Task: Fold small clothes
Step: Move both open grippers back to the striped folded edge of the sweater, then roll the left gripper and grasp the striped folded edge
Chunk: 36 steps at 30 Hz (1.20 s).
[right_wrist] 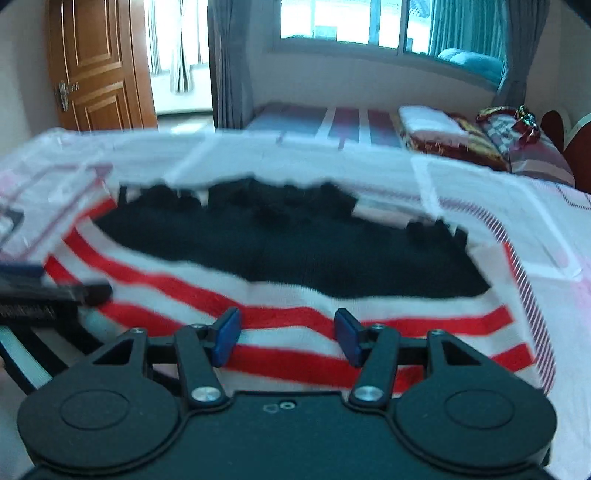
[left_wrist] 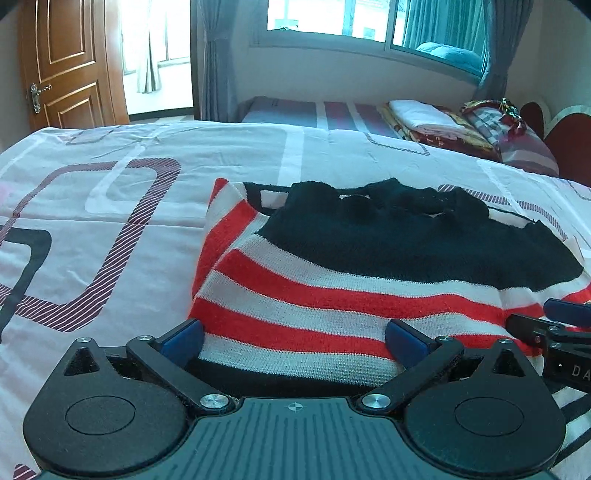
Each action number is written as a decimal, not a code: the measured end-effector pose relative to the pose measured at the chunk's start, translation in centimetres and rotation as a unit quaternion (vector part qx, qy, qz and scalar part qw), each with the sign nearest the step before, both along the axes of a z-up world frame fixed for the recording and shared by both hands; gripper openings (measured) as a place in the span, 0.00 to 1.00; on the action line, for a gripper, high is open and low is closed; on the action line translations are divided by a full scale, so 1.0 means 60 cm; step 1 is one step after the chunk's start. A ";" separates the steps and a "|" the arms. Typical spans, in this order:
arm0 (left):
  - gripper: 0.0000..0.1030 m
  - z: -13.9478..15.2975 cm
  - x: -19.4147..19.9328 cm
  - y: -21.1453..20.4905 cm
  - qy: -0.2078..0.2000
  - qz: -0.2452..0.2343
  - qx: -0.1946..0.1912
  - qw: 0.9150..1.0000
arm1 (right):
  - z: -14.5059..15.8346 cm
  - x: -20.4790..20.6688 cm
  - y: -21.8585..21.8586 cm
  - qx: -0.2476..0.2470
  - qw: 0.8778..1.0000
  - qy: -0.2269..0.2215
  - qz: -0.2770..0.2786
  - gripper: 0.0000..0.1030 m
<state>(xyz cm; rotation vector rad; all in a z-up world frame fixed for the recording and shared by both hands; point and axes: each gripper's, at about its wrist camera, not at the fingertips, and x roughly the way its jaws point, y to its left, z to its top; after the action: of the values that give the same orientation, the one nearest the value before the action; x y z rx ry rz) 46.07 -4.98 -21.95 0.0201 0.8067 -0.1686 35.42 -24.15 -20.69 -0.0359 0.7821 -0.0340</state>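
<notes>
Striped knit sweater [left_wrist: 332, 280] lies flat on the bedspread [left_wrist: 110, 221], red-white bands nearest the cameras, black panel at the far end. Left gripper [left_wrist: 294, 341] low over the near hem, jaws spread wide, blue pads [left_wrist: 183, 341] apart with nothing pinched between them. Right gripper [right_wrist: 288, 339] over the striped part, jaws about half apart, no cloth caught between the pads [right_wrist: 226, 338]. Left wrist view is sharp: shows the sweater's left edge folded under and the right gripper's fingertip poking in at the right edge. Right wrist view is blurred, shows the sweater's right edge and the left gripper's arm entering from the left. Both views: wooden door [left_wrist: 70, 62], window [right_wrist: 343, 22], second bed [left_wrist: 332, 110] with stacked bedding [right_wrist: 454, 136].
</notes>
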 end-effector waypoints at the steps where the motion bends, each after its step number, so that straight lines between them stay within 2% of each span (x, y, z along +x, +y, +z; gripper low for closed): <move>1: 1.00 0.000 0.001 0.000 0.000 0.000 0.000 1.000 | -0.002 -0.001 -0.004 0.004 1.000 -0.005 -0.003 0.56; 5: 1.00 0.003 0.003 0.000 0.004 0.002 0.000 1.000 | 0.001 0.000 -0.004 0.010 1.000 -0.003 -0.007 0.56; 10: 1.00 0.021 -0.011 0.012 0.016 0.002 -0.009 1.000 | 0.023 -0.017 -0.014 0.045 0.999 -0.017 -0.015 0.57; 14: 1.00 0.033 -0.052 0.036 0.018 0.002 -0.032 0.999 | 0.025 -0.028 -0.009 0.041 0.999 -0.018 -0.013 0.60; 17: 1.00 0.036 -0.082 0.057 0.036 0.009 -0.053 0.998 | 0.014 -0.030 -0.004 0.023 1.000 -0.009 -0.008 0.60; 22: 1.00 0.036 -0.122 0.093 0.056 0.031 -0.106 0.992 | 0.035 -0.048 -0.004 0.046 0.998 -0.029 -0.016 0.60; 25: 1.00 0.022 -0.136 0.104 0.077 0.045 -0.134 0.987 | 0.034 -0.061 0.005 0.051 0.998 -0.024 -0.005 0.61; 30: 1.00 -0.021 -0.139 0.121 0.105 0.080 -0.189 0.973 | 0.032 -0.071 0.015 0.033 0.999 -0.029 -0.005 0.61; 32: 1.00 -0.027 -0.136 0.127 0.090 0.093 -0.217 0.968 | 0.036 -0.069 0.010 0.040 0.999 -0.031 -0.011 0.61; 36: 1.00 -0.042 -0.108 0.136 0.070 0.122 -0.279 0.950 | 0.035 -0.066 0.009 0.038 0.999 -0.032 -0.010 0.61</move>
<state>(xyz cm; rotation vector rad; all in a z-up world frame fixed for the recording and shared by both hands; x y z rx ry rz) 39.57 3.19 -24.49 -0.6297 0.8722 -0.1607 31.43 -23.62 -18.58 0.0444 0.7198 -0.0240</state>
